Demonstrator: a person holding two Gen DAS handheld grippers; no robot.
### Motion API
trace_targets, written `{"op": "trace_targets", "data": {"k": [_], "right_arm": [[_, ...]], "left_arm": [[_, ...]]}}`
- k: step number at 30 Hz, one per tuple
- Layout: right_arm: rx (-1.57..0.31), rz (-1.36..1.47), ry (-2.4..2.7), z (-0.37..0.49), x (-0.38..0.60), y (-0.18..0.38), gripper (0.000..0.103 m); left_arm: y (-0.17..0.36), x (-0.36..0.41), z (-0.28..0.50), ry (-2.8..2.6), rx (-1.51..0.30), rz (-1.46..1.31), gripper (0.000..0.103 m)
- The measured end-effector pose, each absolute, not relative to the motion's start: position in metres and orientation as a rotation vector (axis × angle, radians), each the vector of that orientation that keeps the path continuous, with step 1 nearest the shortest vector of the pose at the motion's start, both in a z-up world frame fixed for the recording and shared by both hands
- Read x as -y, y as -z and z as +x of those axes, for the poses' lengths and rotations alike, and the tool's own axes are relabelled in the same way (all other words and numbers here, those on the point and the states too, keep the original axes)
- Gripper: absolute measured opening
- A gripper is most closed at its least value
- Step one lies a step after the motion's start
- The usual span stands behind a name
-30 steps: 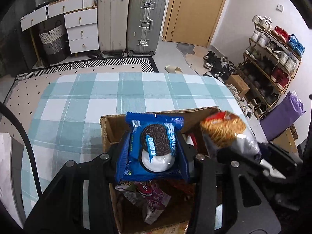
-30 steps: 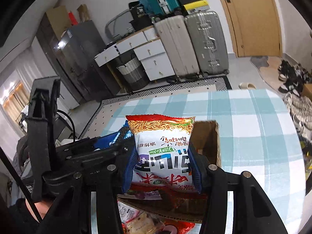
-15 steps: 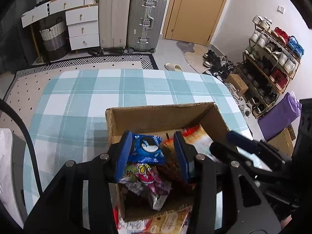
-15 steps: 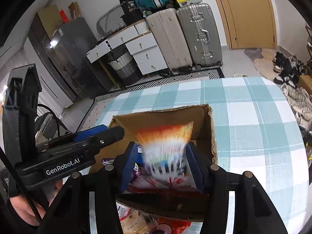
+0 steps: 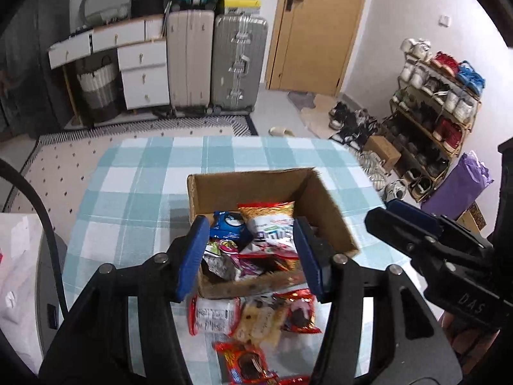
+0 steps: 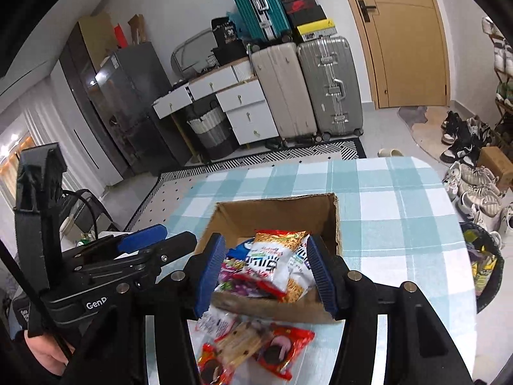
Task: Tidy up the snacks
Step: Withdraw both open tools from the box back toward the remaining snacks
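- The left gripper (image 5: 250, 253) hangs over the near end of the box (image 5: 323, 199), its blue fingers (image 5: 192, 256) spread wide and grasping nothing
- The right gripper (image 6: 264, 269) is likewise released, fingers (image 6: 322, 276) apart, nothing between them but the view down into the box (image 6: 279, 208)
- The box sits on the checked desk (image 5: 134, 199), open at the top, its far wall toward 12 o'clock
- The Oreo pack (image 5: 229, 226) lies inside the box, just inside the left gripper's left finger, at about 11 o'clock from the gap's middle; not touching either finger
- The noodle bag (image 5: 272, 221) lies inside too, beside the Oreo pack on its 3 o'clock side, leaning up toward the far wall, close to the left gripper's right finger
- In the right wrist view the noodle bag (image 6: 272, 256) fills the middle of the gap, its top edge toward 12 o'clock; the Oreo pack (image 6: 239, 250) peeks out at 10 o'clock, near the left finger
- More wrappers (image 5: 224, 256), purple and red, lie under both in the box
- Loose snacks (image 5: 256, 317) lie on the desk at 6 o'clock from the box, outside its near wall: a white pack, a pale biscuit pack, red packs
- The right gripper (image 5: 416, 231) shows at 3 o'clock in the left view, off to the side of the box; the left one (image 6: 141, 240) at 9 o'clock in the right view
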State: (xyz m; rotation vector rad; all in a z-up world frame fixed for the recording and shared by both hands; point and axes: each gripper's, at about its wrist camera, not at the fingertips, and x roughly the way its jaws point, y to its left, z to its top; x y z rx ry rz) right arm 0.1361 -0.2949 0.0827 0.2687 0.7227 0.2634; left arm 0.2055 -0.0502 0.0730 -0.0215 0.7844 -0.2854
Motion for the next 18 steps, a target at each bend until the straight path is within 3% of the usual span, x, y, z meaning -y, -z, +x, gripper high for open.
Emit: {"op": "trace_targets", "data": {"k": [3, 7, 9, 13, 18], "right_arm": [[-0.698, 0.267, -0.269, 0.112, 0.294, -0.097, 0.055], [-0.656, 0.255, -0.290, 0.076, 0.291, -0.115, 0.055], [-0.629, 0.235, -0.294, 0.057, 0.287, -0.122, 0.056], [-0.587, 0.220, -0.303, 0.025, 0.282, -0.132, 0.070], [-0.535, 0.224, -0.309, -0.024, 0.276, -0.134, 0.070]], "left_arm": [[-0.090, 0.051, 0.175, 0.270, -0.743, 0.006, 0.053], [-0.109, 0.047, 0.132, 0.245, -0.680, 0.013, 0.072], [-0.117, 0.046, 0.106, 0.229, -0.630, 0.030, 0.073], [-0.124, 0.050, 0.066, 0.210, -0.596, 0.087, 0.074], [-0.130, 0.046, 0.024, 0.217, -0.588, 0.078, 0.080]]}}
